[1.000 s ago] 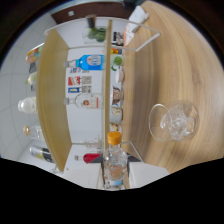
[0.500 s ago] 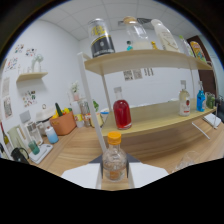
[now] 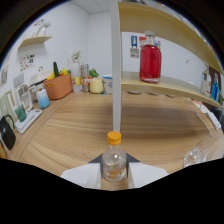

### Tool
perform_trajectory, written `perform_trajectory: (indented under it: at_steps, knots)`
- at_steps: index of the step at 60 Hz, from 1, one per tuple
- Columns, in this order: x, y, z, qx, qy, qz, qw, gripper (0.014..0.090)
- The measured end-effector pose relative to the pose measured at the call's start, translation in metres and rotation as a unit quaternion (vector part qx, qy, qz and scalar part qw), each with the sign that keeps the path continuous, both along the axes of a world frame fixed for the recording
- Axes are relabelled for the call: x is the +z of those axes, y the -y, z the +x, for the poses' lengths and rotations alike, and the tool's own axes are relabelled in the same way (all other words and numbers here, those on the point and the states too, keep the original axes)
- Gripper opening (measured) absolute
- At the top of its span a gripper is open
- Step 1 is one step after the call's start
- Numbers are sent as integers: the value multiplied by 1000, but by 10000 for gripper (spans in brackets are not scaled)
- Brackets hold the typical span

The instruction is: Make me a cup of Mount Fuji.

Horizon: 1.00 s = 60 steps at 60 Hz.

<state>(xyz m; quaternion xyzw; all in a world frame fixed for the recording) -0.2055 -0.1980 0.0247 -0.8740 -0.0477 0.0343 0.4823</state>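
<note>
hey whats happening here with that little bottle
A hand-held gripper has its two white fingers pressed on a small clear bottle with an orange cap, holding it upright above a wooden counter. Beyond it, a bottle of red liquid stands on a wooden shelf. A clear glass sits on the counter off to one side. Nothing is being poured at this moment.

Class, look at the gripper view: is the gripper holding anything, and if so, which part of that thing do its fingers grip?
Yes. The gripper holds a small clear bottle with an orange cap, its fingers pressing the lower body from both sides.
</note>
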Motion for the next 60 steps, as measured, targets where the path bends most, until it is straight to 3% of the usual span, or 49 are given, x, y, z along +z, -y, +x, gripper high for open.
perform_trajectory:
  at_steps: [4,25,32,34,35,38,50,60]
  knots:
    - [-8,2,2,-5,-6,-16,1000,356]
    - [-8,18,2,12,-9,-18,1000,376]
    - [0,26,0,28,-9,-25,999,564]
    - [4,30,0,34,-11,-29,999,678]
    - [7,32,1,36,-12,-30,999,778]
    - [21,38,3,41,-18,-25,999,840]
    - [95,63,50,49,-27,43,997,859]
    - [103,84,125,20,-9,56,998,859]
